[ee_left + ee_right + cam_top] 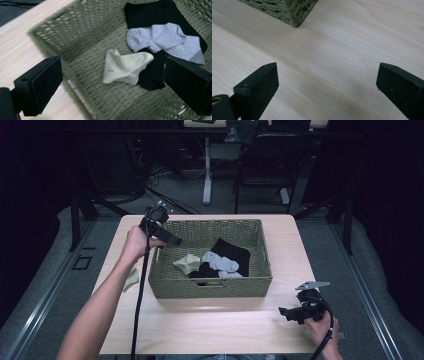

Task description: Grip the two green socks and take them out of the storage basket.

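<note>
An olive woven basket (210, 287) stands mid-table. In it lie a cream sock (187, 263), a grey sock (220, 262) and black socks (232, 252). My left gripper (175, 240) hovers over the basket's left rim, open and holding nothing. Its own view looks down past the wide-apart jaws of the left gripper (112, 82) onto the cream sock (125, 67), the grey sock (165, 40) and a black sock (150, 12). Near the table's front right, my right gripper (283, 312) stands open. In its view the right gripper (327, 87) is above bare wood.
Another pale sock (131, 279) lies on the table left of the basket, beside the left forearm. A basket corner (287, 10) sits at the top of the right gripper view. Bare wooden table (215, 325) stretches in front of the basket. Chairs and cables stand beyond the far edge.
</note>
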Motion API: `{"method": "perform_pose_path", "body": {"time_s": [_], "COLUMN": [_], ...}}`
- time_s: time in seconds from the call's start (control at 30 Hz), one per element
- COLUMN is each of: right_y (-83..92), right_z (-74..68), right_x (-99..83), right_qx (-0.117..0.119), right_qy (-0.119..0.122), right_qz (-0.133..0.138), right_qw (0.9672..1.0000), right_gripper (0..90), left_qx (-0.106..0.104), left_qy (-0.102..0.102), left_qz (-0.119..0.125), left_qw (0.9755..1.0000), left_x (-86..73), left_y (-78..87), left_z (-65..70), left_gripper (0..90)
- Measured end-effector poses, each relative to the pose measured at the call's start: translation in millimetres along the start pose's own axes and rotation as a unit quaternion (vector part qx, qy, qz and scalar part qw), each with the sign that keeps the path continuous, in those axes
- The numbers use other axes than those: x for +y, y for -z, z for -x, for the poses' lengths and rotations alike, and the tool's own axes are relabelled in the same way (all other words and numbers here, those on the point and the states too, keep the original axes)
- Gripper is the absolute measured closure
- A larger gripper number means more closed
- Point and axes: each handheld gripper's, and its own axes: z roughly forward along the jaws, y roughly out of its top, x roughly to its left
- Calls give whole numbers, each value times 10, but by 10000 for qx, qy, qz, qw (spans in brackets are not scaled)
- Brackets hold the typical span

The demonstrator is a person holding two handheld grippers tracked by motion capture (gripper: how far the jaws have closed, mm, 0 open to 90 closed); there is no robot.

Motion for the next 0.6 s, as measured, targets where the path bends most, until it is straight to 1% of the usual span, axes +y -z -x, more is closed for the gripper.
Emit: {"method": "perform_pose_path", "body": {"time_s": [0.1,0.2,0.43,0.5,0.53,0.6], "right_y": [3,4,16,19,20,19], "right_z": [1,2,0,1,1,1], "right_x": [-2,-4,-10,-11,-11,-11], "right_qx": [-3,3,8,-3,-2,-4], "right_qy": [-15,-13,-5,0,2,1], "right_qz": [-5,-17,5,-5,-5,-5], "right_qw": [10000,10000,10000,10000,10000,10000], "right_gripper": [36,37,36,36,37,37], "left_qx": [-83,-122,-226,-312,-309,-311], "left_qy": [-59,-101,-170,-179,-172,-169], "left_qz": [-92,-203,-427,-520,-556,-639], "left_qw": [9999,9997,9987,9980,9978,9973], "left_x": [4,6,0,1,1,2], "left_y": [-154,-292,-553,-624,-662,-730], "left_z": [46,84,174,194,203,217], "left_gripper": [32,47,86,127,152,154]}}
